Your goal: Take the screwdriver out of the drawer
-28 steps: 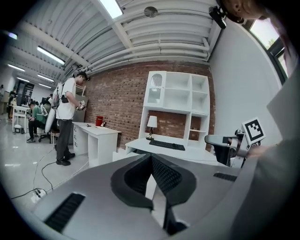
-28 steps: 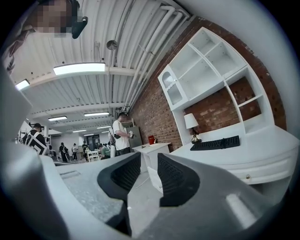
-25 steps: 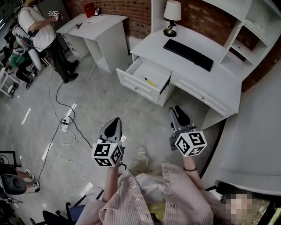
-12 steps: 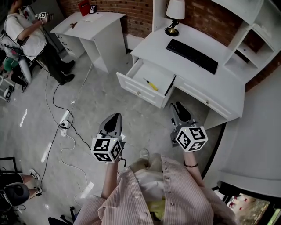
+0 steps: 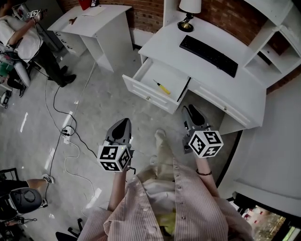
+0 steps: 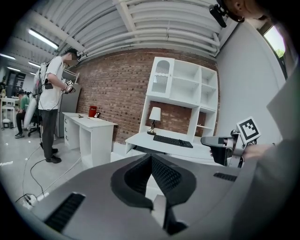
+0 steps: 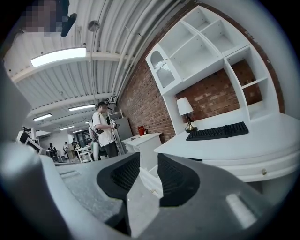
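A screwdriver (image 5: pixel 162 87) with a yellow handle lies in the open white drawer (image 5: pixel 146 95) at the left end of the white desk (image 5: pixel 235 89). Both grippers hang in the air over the floor, short of the drawer and apart from it. My left gripper (image 5: pixel 123 123) points at the floor left of the drawer front; in the left gripper view its jaws (image 6: pixel 151 157) meet at the tips with nothing held. My right gripper (image 5: pixel 192 113) is just below the drawer's right corner; the right gripper view shows a narrow gap (image 7: pixel 149 159) between its pads, empty.
A black keyboard (image 5: pixel 209 49) and a lamp (image 5: pixel 188 9) stand on the desk, with shelves (image 5: pixel 275 33) at its right. A second white desk (image 5: pixel 94 19) and a standing person (image 5: pixel 23 37) are at the far left. Cables and a power strip (image 5: pixel 68 131) lie on the floor.
The holder has stepped toward the desk; the drawer sits closer to both grippers and a shoe has come into view between them. Neither gripper's jaws have changed.
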Demonstrator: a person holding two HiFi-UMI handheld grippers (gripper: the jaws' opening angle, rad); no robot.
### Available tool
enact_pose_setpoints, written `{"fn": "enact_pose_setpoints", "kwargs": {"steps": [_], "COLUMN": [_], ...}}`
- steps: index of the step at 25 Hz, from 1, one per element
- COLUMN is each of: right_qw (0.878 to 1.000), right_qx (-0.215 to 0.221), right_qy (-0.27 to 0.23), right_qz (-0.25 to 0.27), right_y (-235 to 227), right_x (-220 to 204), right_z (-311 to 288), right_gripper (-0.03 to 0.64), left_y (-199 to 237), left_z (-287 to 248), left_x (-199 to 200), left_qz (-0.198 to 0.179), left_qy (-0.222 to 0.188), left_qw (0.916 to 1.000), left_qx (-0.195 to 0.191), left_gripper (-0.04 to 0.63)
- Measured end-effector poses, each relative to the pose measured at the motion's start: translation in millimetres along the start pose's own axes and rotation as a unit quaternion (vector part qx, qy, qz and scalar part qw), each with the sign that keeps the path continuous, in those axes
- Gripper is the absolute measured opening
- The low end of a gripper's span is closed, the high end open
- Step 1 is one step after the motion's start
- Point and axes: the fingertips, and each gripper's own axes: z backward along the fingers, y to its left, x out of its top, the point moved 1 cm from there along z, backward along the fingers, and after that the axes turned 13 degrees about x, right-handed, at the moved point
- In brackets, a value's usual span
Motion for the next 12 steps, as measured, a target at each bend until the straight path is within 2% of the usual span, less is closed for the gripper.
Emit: {"fn": "enact_pose_setpoints", "kwargs": {"steps": [12], "right_qw": [0.999], "right_qx": [-0.003], "right_qy": [0.046], "right_qz": [-0.02], "right_y": [-77.8], "right_x": [8.5], "right_z": [-95.4], "right_gripper": [0.104], "left_y": [13.3], "left_z": [-111.0], "left_x": [15.8], "left_qz": [0.01], "left_qy": [0.039], "left_qw": [0.9992], "left_qx": [0.001], "left_gripper": [0.0]}}
